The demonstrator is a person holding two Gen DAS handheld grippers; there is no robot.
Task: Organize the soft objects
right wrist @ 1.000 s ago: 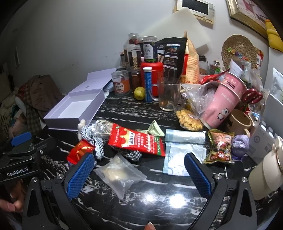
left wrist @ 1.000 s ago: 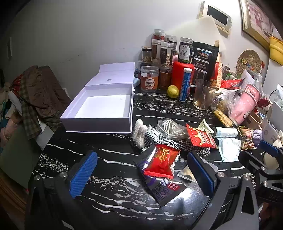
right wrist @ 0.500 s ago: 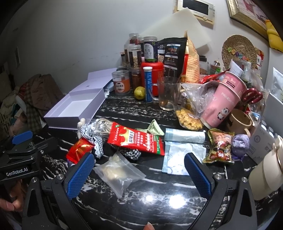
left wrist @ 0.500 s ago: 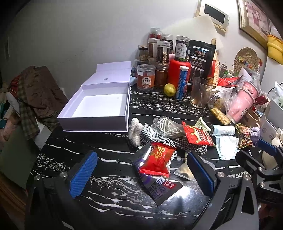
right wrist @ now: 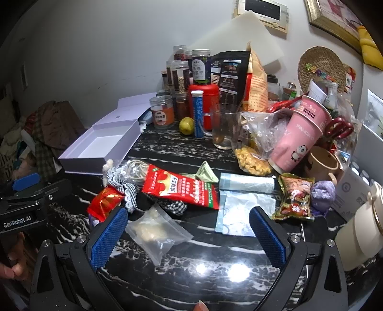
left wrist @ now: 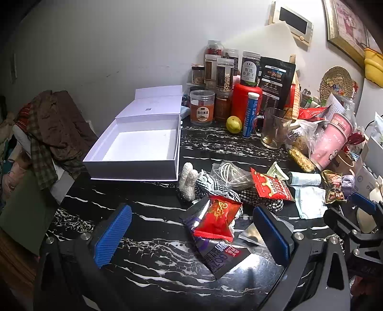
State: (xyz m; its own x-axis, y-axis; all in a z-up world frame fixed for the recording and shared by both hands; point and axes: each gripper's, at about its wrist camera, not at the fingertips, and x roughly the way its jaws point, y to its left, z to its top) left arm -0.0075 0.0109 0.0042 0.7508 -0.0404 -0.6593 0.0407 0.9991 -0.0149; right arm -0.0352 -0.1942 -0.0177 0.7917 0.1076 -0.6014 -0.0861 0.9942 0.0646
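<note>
- Black marble table [left wrist: 148,241]: bare lower left; box [left wrist: 141,146] at the left edge.
- Left gripper [left wrist: 191,229] spread, red packet [left wrist: 219,217] between its fingers.
- Right gripper [right wrist: 186,236] spread over clear bag [right wrist: 155,232].

Ahead of your tools a pale grey wall [left wrist: 115,55] rises behind the black white-veined marble tabletop [right wrist: 215,270], which throws back two bright glints of overhead light. Up to your right hang a framed picture [left wrist: 344,24] and a small wall panel [right wrist: 262,9]. Far left, clothes [left wrist: 52,129] lie piled.
</note>
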